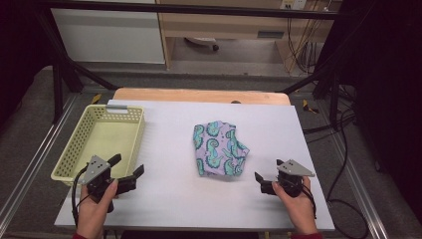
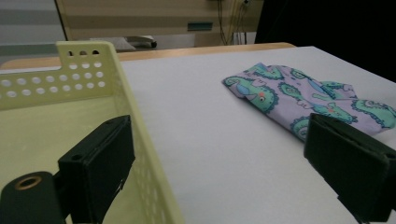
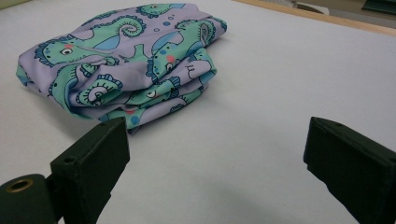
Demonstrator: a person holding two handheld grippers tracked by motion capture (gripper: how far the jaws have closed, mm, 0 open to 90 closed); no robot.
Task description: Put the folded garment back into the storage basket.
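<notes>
A folded lilac cloth with green seahorse print (image 1: 220, 148) lies in the middle of the white table; it also lies ahead in the left gripper view (image 2: 308, 100) and the right gripper view (image 3: 126, 60). My left gripper (image 1: 128, 166) stands open near the front left, beside the basket's near corner, with nothing between its jaws (image 2: 219, 168). My right gripper (image 1: 268, 170) is open at the front right, a short way from the cloth's near right corner, and holds nothing (image 3: 215, 172).
A pale yellow perforated basket (image 1: 79, 144) sits empty at the table's left edge; its wall (image 2: 140, 140) stands close to my left jaw. The white tabletop (image 1: 164, 194) stretches bare between the hands. A wooden strip (image 1: 199, 94) borders the far edge.
</notes>
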